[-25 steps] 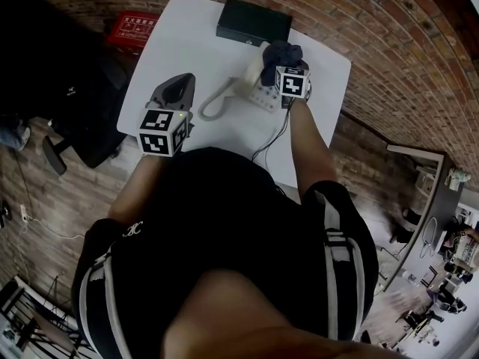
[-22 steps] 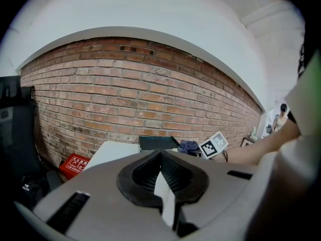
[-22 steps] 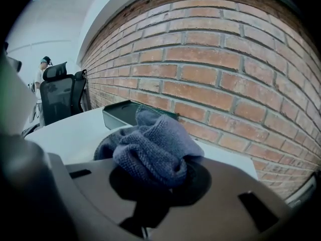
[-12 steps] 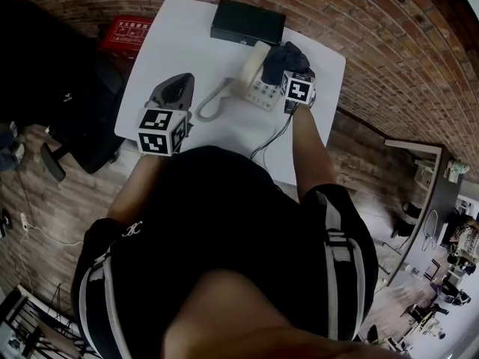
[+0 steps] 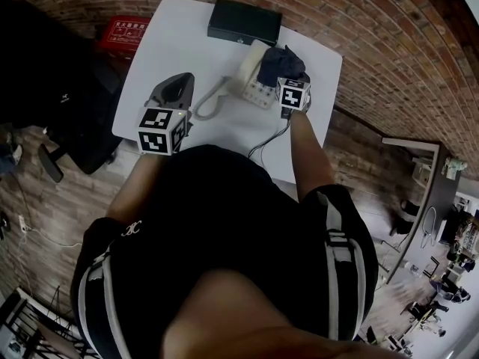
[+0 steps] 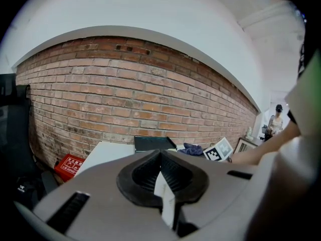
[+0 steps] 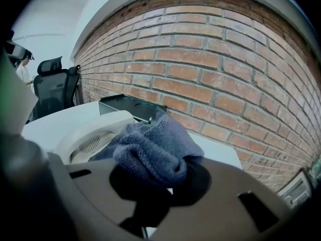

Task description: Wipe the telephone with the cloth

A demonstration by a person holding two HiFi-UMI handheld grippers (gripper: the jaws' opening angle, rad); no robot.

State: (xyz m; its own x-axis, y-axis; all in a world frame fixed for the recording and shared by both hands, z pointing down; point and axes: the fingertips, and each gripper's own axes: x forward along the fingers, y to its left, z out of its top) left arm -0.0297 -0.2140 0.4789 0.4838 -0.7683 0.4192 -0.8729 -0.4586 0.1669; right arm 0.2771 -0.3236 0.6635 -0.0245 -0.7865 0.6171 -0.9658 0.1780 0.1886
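White table (image 5: 179,40) is bearing the phone (image 5: 253,82); right gripper (image 7: 153,182) is pinching the cloth (image 7: 150,149) on it, wiping apparently underway, handset (image 5: 212,103) likely undone. Left gripper (image 6: 163,185) is hovering, jaws pressed together.

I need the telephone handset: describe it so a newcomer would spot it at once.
On the white table by the brick wall, the cream telephone sits beneath the right gripper and its dark cloth. The handset lies on the table just left of it: the only long, curved cream piece.
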